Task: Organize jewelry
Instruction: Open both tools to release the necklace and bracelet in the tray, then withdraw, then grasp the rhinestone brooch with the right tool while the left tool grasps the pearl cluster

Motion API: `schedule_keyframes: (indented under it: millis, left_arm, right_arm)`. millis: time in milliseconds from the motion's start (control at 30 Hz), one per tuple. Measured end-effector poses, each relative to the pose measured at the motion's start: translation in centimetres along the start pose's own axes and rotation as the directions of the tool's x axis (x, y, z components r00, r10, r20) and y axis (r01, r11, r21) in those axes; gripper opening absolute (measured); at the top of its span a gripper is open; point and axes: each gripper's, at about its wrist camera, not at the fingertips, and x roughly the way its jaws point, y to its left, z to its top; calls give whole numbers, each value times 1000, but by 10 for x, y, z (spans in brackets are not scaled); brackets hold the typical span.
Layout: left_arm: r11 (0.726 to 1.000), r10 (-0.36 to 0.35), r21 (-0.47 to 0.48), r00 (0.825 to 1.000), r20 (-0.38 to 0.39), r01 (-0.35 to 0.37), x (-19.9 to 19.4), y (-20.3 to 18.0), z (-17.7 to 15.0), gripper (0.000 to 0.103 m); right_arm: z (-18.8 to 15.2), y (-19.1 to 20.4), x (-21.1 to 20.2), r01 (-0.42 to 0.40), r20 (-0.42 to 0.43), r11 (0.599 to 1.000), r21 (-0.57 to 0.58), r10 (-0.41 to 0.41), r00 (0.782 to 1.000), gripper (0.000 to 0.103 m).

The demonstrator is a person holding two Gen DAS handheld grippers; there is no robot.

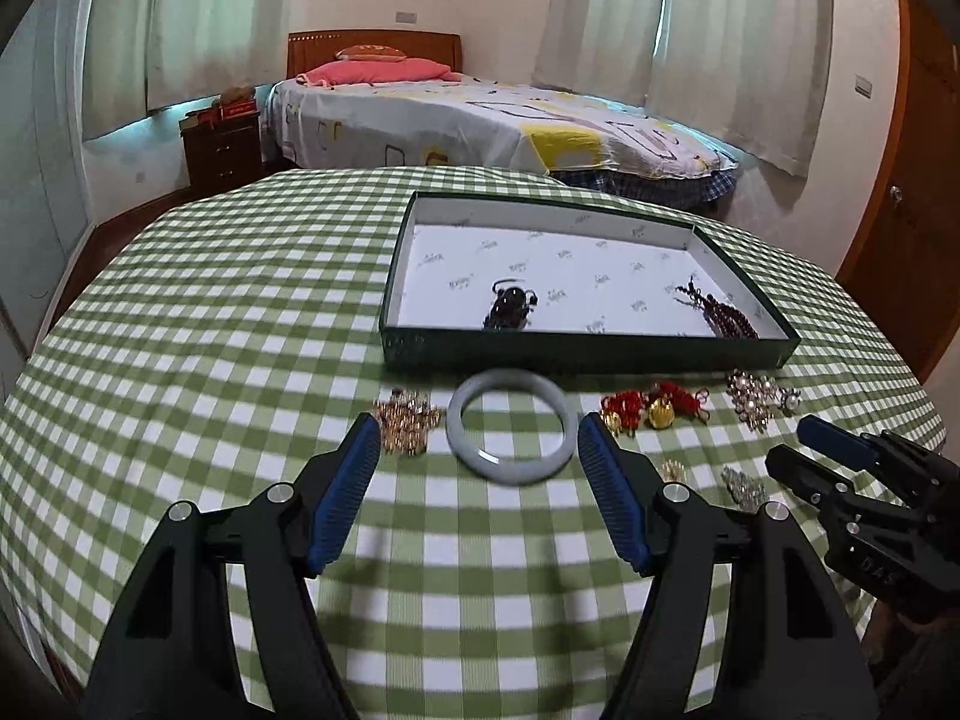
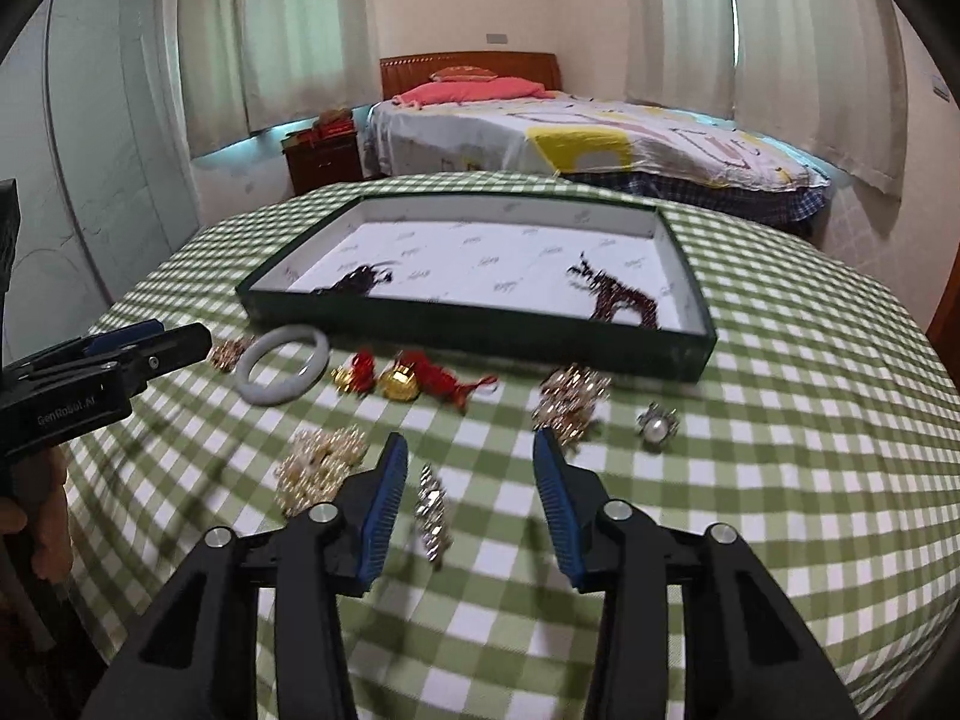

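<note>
Left gripper (image 1: 480, 438): jaws wide apart, empty, framing the pale bangle (image 1: 509, 427) on the checked cloth (image 1: 240, 312) without touching it. Right gripper (image 2: 471, 450): jaws narrower but apart, holding nothing, with a crystal brooch (image 2: 433, 516) lying between them. Green tray (image 2: 480, 324) beyond holds 2 dark bead pieces.

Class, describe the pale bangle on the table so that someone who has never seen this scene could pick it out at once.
Start at the dark green tray on the green checked tablecloth. On the cloth just in front of the tray's near wall lies a row of small jewelry. The bangle lies flat near the row's left end, between a gold brooch and red-corded gold charms: the only plain, smooth, pale grey-white ring there.
</note>
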Motion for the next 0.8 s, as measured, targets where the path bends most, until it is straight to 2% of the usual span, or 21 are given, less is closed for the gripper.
schedule_keyframes:
  millis: [267,433,467,500,800]
  left_arm:
    - [1000,-5,9,1000,-6,5,-4,-4,-11,67]
    - [1000,-16,14,1000,-16,16,-3,-8,-13,67]
    - [1000,-17,16,1000,-16,17,-3,-10,-14,67]
    - [1000,-19,18,1000,-18,19,-3,-12,-14,67]
    - [997,-62,41,996,-59,64,5,-34,-17,67]
  right_arm:
    - [-7,7,12,-29,-62,999,-17,28,998,37]
    - [-13,11,20,-36,-111,999,-27,33,993,23]
    - [-13,11,19,-36,-112,999,-29,32,993,16]
    - [-14,11,19,-41,-114,999,-29,37,993,14]
    - [-16,-2,10,-20,-88,1000,-1,20,996,14]
